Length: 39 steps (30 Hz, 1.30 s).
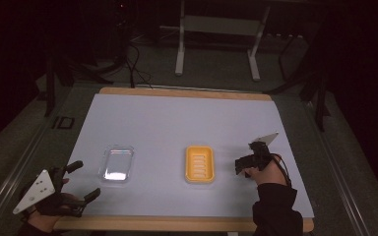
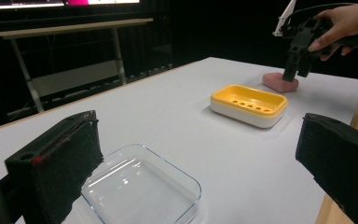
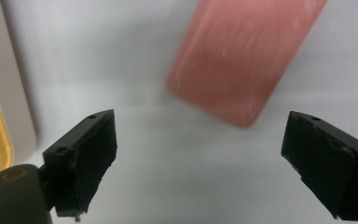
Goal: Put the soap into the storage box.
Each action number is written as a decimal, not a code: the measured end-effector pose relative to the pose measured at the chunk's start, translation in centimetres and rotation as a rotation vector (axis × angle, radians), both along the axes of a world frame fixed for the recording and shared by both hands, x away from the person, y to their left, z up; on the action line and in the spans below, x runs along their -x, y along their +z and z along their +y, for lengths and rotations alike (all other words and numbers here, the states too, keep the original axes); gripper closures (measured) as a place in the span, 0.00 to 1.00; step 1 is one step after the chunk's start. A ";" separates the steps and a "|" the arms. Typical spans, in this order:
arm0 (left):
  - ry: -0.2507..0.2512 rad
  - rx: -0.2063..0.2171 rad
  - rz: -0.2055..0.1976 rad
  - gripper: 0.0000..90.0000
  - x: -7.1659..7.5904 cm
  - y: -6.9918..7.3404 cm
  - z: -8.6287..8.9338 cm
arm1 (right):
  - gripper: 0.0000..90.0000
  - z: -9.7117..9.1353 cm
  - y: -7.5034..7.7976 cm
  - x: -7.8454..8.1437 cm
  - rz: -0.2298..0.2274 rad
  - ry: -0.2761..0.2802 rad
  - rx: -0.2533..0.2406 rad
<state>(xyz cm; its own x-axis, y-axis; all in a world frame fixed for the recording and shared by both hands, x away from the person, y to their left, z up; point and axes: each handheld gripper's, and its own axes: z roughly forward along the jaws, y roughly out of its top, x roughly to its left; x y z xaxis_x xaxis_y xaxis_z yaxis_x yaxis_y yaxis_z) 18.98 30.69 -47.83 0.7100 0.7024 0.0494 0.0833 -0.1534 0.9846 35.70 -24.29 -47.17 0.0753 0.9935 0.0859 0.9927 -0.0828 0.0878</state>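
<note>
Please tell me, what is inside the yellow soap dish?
Nothing lies inside the yellow soap dish; its slotted floor is bare. The pink soap lies apart on the table, below the open right gripper. Whatever is beneath the slots is covered.

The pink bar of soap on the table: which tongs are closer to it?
The right. The right tongs hang open just above the pink bar of soap; the left tongs sit far across the table, beside the clear glass dish.

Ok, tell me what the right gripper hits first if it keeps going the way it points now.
Most likely the white table top. The right gripper points down at it with jaws open, and the pink soap bar lies just beyond the jaw tips, not between them. Depth is hard to judge here.
</note>
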 end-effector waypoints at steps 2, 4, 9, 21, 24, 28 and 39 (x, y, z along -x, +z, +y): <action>-0.002 0.001 0.001 0.00 0.0 0.0 0.0 | 0.11 -0.2 -0.2 -0.3 -0.017 -0.022 0.006; -0.004 0.001 -0.001 0.00 0.0 0.0 0.0 | 0.11 -0.3 -0.3 -0.5 -0.034 -0.033 0.014; -0.005 0.002 0.003 0.00 0.0 0.0 -0.1 | 0.16 -0.3 -0.5 -1.0 -0.052 -0.057 0.028; -0.011 0.000 0.002 0.00 0.0 0.0 -0.1 | 0.26 -0.5 -1.1 -2.5 -0.068 -0.144 0.055; -0.013 -0.001 0.003 0.00 0.0 0.0 -0.2 | 0.26 -0.4 -1.2 -2.6 -0.069 -0.149 0.057; -0.014 -0.009 0.003 0.00 0.1 0.0 -0.2 | 0.27 -0.5 -1.5 -3.0 -0.072 -0.171 0.067; -0.019 -0.021 0.003 0.00 0.1 -0.1 -0.3 | 0.40 -0.5 -2.4 -3.4 -0.022 -0.206 0.079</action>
